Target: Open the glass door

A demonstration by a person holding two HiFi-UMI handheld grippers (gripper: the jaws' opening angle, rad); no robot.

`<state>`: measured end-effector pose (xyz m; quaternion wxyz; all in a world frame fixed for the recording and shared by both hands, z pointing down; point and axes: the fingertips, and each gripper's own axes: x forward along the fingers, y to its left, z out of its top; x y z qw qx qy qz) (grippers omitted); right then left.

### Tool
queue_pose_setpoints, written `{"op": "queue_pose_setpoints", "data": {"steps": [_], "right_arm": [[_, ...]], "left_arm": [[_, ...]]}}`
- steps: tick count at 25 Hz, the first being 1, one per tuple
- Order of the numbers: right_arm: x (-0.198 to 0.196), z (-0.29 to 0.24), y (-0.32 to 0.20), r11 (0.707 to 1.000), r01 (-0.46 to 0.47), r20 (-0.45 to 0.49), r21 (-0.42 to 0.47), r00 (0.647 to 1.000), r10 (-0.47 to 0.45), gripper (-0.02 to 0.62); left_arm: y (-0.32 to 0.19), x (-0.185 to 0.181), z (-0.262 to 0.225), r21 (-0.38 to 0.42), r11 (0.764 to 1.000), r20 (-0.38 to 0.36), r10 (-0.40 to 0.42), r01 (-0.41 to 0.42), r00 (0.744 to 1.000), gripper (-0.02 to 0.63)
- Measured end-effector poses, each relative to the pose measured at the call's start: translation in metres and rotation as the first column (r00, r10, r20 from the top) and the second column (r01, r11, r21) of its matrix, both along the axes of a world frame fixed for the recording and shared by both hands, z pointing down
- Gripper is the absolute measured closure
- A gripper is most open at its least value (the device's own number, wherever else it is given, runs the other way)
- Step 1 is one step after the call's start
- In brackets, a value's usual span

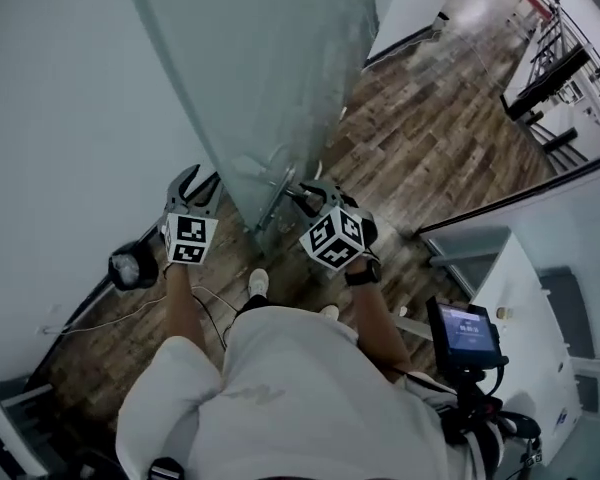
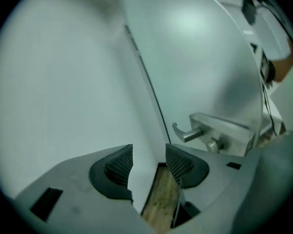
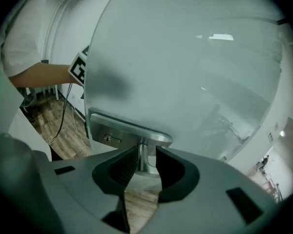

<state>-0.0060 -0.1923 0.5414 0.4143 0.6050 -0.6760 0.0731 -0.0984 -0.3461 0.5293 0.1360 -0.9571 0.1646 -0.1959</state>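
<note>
Progress, as I read it: the glass door [image 1: 270,78] is off its frame & standing ajar. Its free edge points at me, w/ one gripper on each side of the leaf. So unlatch + first swing look done. What's left is prob. widening the gap enough to walk thru, then letting go. I can't see frame or hinges, so can't judge how much swing remains.

R gripper [image 1: 312,194] is at the door handle [image 3: 145,156] on the rt face. Its jaws are apart w/ the handle's neck standing between the pads, close but not clamping afaict. L gripper [image 1: 198,185] is on the other face, jaws apart w/ nothing between them, only door edge & floor beyond. Its view shows the lever [image 2: 188,132] on that side just ahead & to the rt, untouched.

Room: wood-plank floor [image 1: 430,138] and a plain white wall [image 1: 60,88] on the left, w/ a loose cable [image 1: 110,313] near its foot. The door glass is frosted, so only hazy shapes show thru. Rt of me is a small screen [image 1: 465,333] on a stand, and dark racks [image 1: 550,73] at the far end.
</note>
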Motion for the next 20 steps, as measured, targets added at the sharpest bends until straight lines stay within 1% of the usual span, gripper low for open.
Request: {"op": "queue_pose_setpoints", "data": {"steps": [1,2,3,5,6,9,11,14,15,20], "right_arm": [[-0.004,0.004,-0.008,1.0,0.011,0.0,-0.013,1.0,-0.011,0.499],[-0.008,0.007,-0.018,0.999,0.022,0.002,-0.026,1.0,-0.022,0.499],[-0.012,0.011,-0.027,0.999,0.032,0.01,-0.037,0.999,-0.031,0.499],[-0.019,0.018,-0.044,0.997,0.046,0.028,-0.064,0.999,-0.045,0.499],[-0.023,0.022,-0.052,0.995,0.056,0.018,-0.082,0.998,-0.055,0.499],[-0.03,0.03,-0.079,0.988,0.102,-0.066,-0.116,0.992,-0.11,0.492],[-0.034,0.032,-0.098,0.989,0.112,-0.062,-0.093,0.991,-0.118,0.489],[-0.042,0.031,-0.122,0.993,0.114,0.002,-0.011,0.994,-0.114,0.489],[-0.044,0.03,-0.13,0.993,0.116,0.008,0.009,0.993,-0.116,0.489],[-0.05,0.029,-0.174,0.994,0.1,-0.046,0.043,0.994,-0.098,0.488]], "left_arm": [[-0.007,-0.011,-0.006,-0.059,0.997,-0.05,-0.049,0.046,0.998,0.394],[-0.014,-0.022,-0.009,-0.095,0.992,-0.08,-0.093,0.085,0.992,0.394],[-0.02,-0.032,-0.011,-0.11,0.987,-0.095,-0.126,0.115,0.987,0.394],[-0.026,-0.05,-0.015,-0.113,0.982,-0.114,-0.164,0.151,0.98,0.394],[-0.029,-0.058,-0.017,-0.112,0.98,-0.126,-0.177,0.163,0.976,0.394],[-0.038,-0.077,-0.021,-0.113,0.974,-0.166,-0.213,0.196,0.963,0.394],[-0.043,-0.088,-0.02,-0.11,0.97,-0.18,-0.232,0.215,0.956,0.394],[-0.047,-0.104,-0.013,-0.115,0.965,-0.18,-0.253,0.235,0.951,0.394],[-0.049,-0.108,-0.01,-0.121,0.963,-0.178,-0.261,0.242,0.949,0.394],[-0.067,-0.123,-0.001,-0.152,0.946,-0.179,-0.311,0.286,0.934,0.394]]}}
